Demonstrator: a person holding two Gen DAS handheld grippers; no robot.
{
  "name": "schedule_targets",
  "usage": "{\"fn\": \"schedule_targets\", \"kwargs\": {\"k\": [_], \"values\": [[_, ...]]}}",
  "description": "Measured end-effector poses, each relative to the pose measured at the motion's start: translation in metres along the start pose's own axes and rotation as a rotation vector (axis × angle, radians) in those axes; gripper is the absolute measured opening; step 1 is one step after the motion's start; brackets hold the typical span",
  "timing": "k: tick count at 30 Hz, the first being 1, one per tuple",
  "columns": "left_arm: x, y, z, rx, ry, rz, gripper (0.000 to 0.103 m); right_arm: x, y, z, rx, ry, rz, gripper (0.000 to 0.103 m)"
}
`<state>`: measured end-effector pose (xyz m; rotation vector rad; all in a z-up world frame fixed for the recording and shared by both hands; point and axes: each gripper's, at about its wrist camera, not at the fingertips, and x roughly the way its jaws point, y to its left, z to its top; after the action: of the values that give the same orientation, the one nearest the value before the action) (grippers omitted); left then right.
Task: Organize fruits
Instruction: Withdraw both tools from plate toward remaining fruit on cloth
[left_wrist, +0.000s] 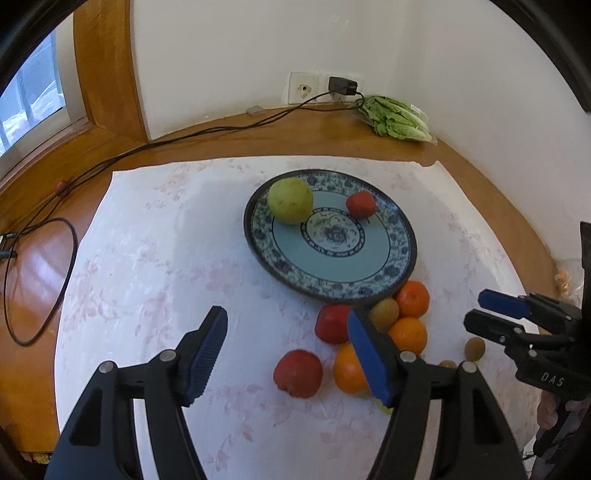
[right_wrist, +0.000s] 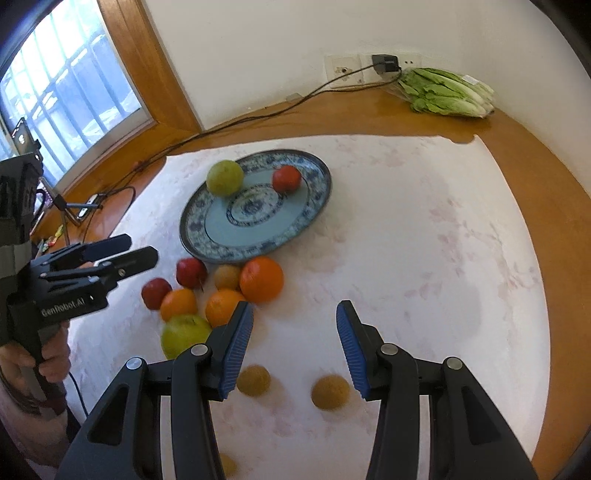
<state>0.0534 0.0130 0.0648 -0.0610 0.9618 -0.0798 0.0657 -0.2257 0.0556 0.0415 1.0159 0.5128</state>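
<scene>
A blue patterned plate (left_wrist: 258, 254) (right_wrist: 207, 247) holds a green pear (left_wrist: 290, 200) (right_wrist: 224, 177) and a small red fruit (left_wrist: 361, 204) (right_wrist: 286, 178). In front of the plate lies a pile of oranges (left_wrist: 412, 298) (right_wrist: 261, 279), red apples (left_wrist: 298, 373) (right_wrist: 191, 272), a kiwi (left_wrist: 384, 313) and another green pear (right_wrist: 184, 334). My left gripper (left_wrist: 286, 317) (right_wrist: 142, 248) hovers open beside the pile, holding nothing. My right gripper (right_wrist: 294, 308) (left_wrist: 474, 310) is open over bare cloth, with two small brown fruits (right_wrist: 330, 392) below its fingers.
A white flowered cloth (left_wrist: 155, 258) covers the wooden table (left_wrist: 258, 136). Bagged lettuce (left_wrist: 397, 120) (right_wrist: 447, 92) lies at the back wall by a charger (left_wrist: 342, 85), whose cable (left_wrist: 44, 280) trails left past the window (right_wrist: 66, 96). A hand (right_wrist: 51, 358) grips the left handle.
</scene>
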Motion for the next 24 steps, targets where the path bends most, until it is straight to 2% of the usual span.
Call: {"fn": "schedule_targets", "kwargs": {"k": [13,24], "values": [[-0.004,0.003,-0.022,-0.015,0.021,-0.007,0.071,-0.002,-0.016,-0.036,0.056,0.032,-0.02,0.048],[0.001,0.005,-0.036,-0.025,0.036,-0.008,0.071,-0.001,-0.019,-0.048,0.063,0.026,-0.015,0.048]]}}
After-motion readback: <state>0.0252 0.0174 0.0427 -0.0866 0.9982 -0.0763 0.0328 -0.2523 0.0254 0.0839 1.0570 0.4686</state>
